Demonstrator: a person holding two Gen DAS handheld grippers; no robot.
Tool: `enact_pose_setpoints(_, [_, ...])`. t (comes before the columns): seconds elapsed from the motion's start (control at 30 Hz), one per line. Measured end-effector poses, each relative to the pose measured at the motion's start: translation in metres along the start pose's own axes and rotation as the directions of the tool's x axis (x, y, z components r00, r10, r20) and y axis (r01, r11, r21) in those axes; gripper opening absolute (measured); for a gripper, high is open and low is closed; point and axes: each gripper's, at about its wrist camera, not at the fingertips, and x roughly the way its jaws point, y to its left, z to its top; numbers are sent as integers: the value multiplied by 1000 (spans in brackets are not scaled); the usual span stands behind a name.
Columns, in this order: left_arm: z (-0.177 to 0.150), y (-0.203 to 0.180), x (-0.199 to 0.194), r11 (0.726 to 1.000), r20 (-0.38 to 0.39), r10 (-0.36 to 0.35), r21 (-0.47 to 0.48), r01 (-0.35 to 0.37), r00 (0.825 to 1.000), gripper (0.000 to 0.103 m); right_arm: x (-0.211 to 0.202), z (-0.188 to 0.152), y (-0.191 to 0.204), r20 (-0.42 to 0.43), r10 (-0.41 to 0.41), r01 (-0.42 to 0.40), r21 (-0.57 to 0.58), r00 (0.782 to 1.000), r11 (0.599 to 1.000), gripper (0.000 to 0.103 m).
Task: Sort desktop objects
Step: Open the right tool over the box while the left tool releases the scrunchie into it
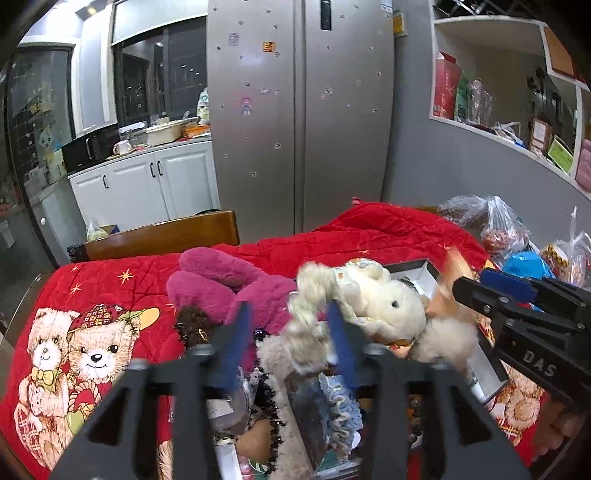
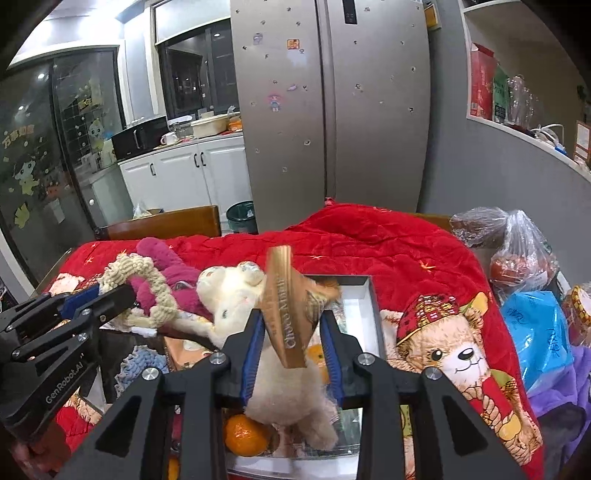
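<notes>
Cream plush toy (image 2: 236,295), fluffy, on red quilt (image 2: 388,251)

- Indoor artificial light, fairly bright and even; ceiling lights (image 1: 90,8) glow at the far upper left and reflect as small spots in the dark glass doors (image 2: 40,122).
- The steel fridge (image 1: 299,110) shows a soft sheen — no harsh glare.
- Shadows are soft and gather under the near black gripper frames.
- Strong fisheye bending: shelves (image 1: 506,74) and cabinets (image 1: 147,181) curve, and the corners fall to black.
- A gold card (image 2: 286,314) and the cream plush toy (image 1: 373,299) are smeared by motion blur; the red quilt (image 2: 388,251) stays sharp.
</notes>
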Motion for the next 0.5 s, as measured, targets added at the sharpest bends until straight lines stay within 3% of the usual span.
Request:
enact_pose_setpoints(0.07, [1,3,-2,1000,10,2,-15,-1,1000,76,-3,1,-2,9,4,-4,9,1000,1000,48])
enact_pose_setpoints(0.23, [4,10,-6,999,13,11,-41,-10,1000,82,-11,5,-11,30,24,-25,52,999,998,59])
enact_pose_setpoints(0.5, [4,9,-9,999,16,7,-40,-6,1000,82,-17,8,-25,45,24,-28,93,999,995,59])
